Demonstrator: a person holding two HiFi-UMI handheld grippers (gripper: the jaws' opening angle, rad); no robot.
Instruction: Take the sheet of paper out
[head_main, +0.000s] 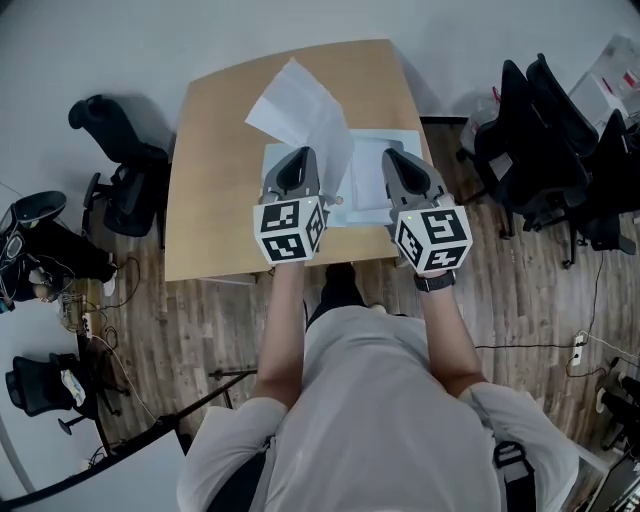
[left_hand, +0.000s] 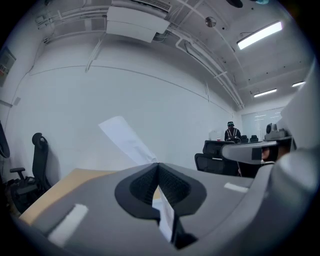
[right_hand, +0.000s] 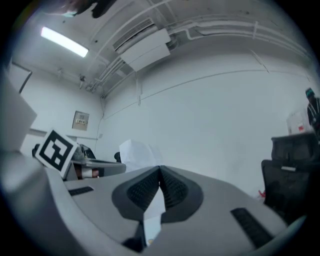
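Note:
A white sheet of paper (head_main: 300, 110) stands up off the wooden table (head_main: 215, 180) and leans to the far left. My left gripper (head_main: 300, 157) is shut on its near edge; in the left gripper view the paper (left_hand: 127, 140) runs up and left out of the closed jaws (left_hand: 158, 165). A pale plastic sleeve (head_main: 365, 185) lies under both grippers. My right gripper (head_main: 393, 157) is shut on a thin white edge (right_hand: 152, 212) that looks like the sleeve's. The paper (right_hand: 137, 152) shows to the left beyond the right gripper's jaws (right_hand: 160, 169).
Black office chairs stand left of the table (head_main: 125, 170) and at the right (head_main: 550, 140). Cables and gear lie on the wood floor at the left (head_main: 40, 260). A person (left_hand: 231, 132) stands far off behind desks.

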